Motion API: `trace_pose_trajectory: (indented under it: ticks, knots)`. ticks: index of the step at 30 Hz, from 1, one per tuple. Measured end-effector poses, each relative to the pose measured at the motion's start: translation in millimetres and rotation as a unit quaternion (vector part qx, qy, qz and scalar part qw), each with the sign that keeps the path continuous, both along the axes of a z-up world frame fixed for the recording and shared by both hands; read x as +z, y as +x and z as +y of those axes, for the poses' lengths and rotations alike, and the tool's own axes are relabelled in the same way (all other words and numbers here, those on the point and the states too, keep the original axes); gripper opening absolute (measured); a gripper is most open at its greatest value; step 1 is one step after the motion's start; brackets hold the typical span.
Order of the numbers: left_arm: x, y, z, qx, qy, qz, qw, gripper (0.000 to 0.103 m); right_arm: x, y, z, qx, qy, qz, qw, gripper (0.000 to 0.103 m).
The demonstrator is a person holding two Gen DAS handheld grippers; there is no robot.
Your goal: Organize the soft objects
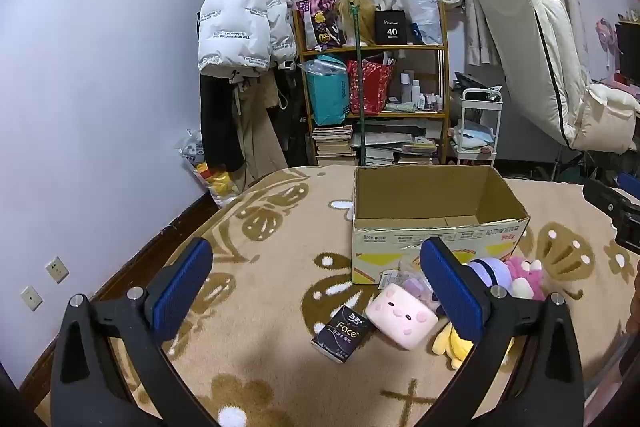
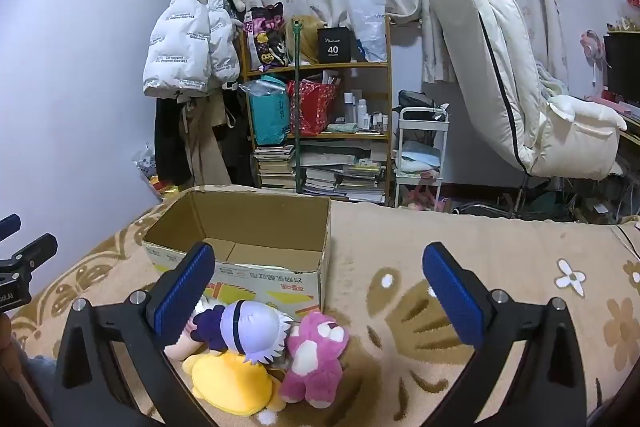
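An open, empty cardboard box (image 1: 436, 227) stands on the patterned blanket; it also shows in the right wrist view (image 2: 256, 239). In front of it lie a pink square pig plush (image 1: 400, 315), a black tissue pack (image 1: 344, 333), a lilac-haired doll (image 2: 244, 327), a yellow plush (image 2: 232, 383) and a pink bear plush (image 2: 316, 355). My left gripper (image 1: 316, 291) is open and empty above the blanket, left of the pile. My right gripper (image 2: 320, 297) is open and empty, above the pink bear.
Behind the bed stand a cluttered wooden shelf (image 1: 376, 87) with books, a hanging white puffer jacket (image 1: 244, 23), a small white cart (image 1: 478, 123) and a cream recliner chair (image 2: 516, 75). Wall sockets (image 1: 56, 269) are at the lower left.
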State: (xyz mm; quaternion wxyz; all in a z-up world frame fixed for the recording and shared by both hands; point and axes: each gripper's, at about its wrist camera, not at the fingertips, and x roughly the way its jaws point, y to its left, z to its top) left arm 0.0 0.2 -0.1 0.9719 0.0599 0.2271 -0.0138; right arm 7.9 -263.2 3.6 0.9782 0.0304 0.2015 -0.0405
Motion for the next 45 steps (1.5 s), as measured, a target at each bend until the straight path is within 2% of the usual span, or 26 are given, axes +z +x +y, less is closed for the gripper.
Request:
trace_pose_trajectory:
  ticks: [45]
  knots:
    - [1.1,-1.6,-5.2,0.005,0.004,-0.005,1.0000,0.102,0.5,-1.1,-1.1,-0.001,0.002,-0.004,1.000,0.103]
